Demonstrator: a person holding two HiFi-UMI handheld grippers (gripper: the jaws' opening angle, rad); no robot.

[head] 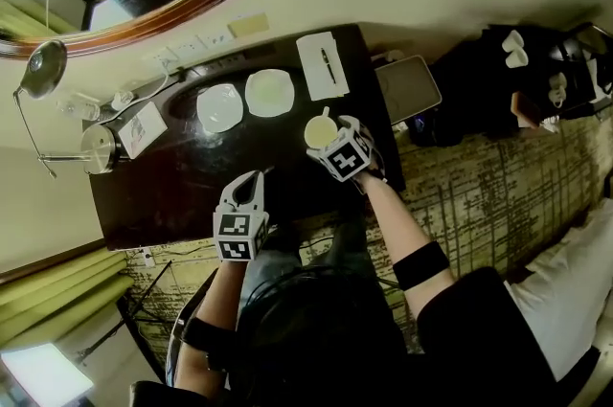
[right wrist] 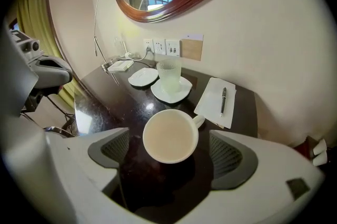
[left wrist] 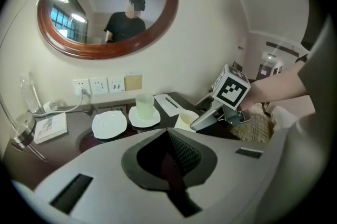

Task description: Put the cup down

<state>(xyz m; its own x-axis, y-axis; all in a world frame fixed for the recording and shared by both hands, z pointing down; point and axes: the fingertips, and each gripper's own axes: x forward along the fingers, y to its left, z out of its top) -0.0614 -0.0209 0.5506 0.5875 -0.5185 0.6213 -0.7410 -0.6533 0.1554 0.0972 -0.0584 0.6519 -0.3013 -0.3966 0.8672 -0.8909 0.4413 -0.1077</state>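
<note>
A white cup (right wrist: 170,137) with its handle toward the upper right stands on the dark table (right wrist: 105,107). It sits between the wide-apart jaws of my right gripper (right wrist: 169,153), and neither pad touches it. From the head view, the cup (head: 319,131) is near the table's right end, just beyond the right gripper (head: 335,148). My left gripper (head: 251,187) hovers over the table's front edge, left of the cup, shut and holding nothing. The left gripper view shows its jaws (left wrist: 168,157) pressed together, with the cup (left wrist: 185,119) and the right gripper (left wrist: 208,117) ahead.
Beyond the cup lie a bare white saucer (head: 219,106) and a second saucer (head: 269,93) bearing a pale green glass (right wrist: 168,74). A notepad with a pen (head: 322,64) lies at the back right. A desk lamp (head: 43,70) and cables occupy the left end.
</note>
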